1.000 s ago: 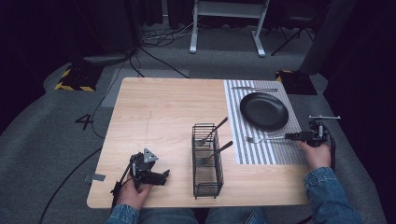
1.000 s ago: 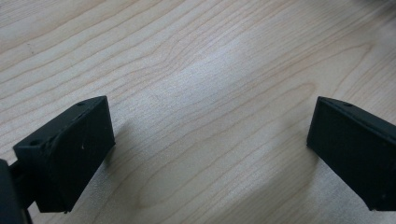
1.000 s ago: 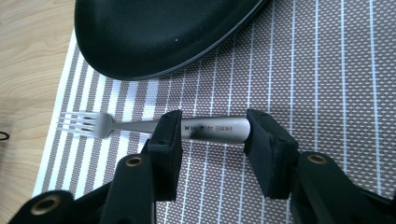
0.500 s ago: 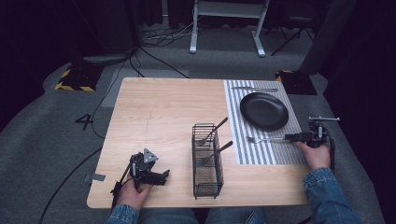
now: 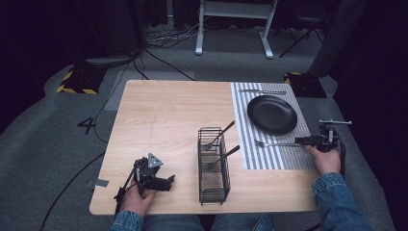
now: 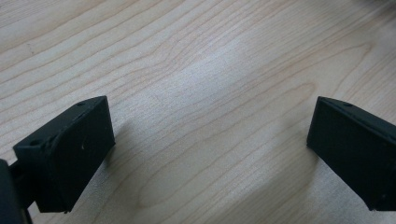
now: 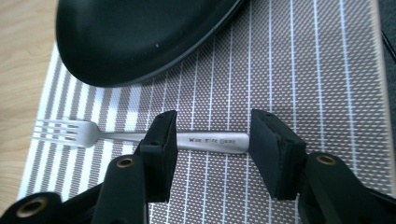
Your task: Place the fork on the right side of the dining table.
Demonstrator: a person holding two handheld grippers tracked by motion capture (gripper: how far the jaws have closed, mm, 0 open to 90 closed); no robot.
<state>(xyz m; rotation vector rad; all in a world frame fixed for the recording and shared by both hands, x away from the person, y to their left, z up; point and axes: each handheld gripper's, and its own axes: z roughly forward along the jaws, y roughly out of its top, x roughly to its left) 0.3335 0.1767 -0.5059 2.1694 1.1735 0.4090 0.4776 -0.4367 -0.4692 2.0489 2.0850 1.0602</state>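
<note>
Fork (image 7: 140, 136) lies flat on striped mat (image 7: 303, 84), below black plate (image 7: 140, 37), tines twd desk (image 5: 163, 120) centre. Right gripper (image 7: 212, 151) jaws now released, straddling handle; 1 s ago fork was w/ gripper, a bit farther right. Handle engraving present, too small to read. Left gripper (image 6: 210, 140) unchanged at near-left edge, jaws released over bare wood. Wire rack (image 5: 212, 166) holds 2 utensils.
</note>
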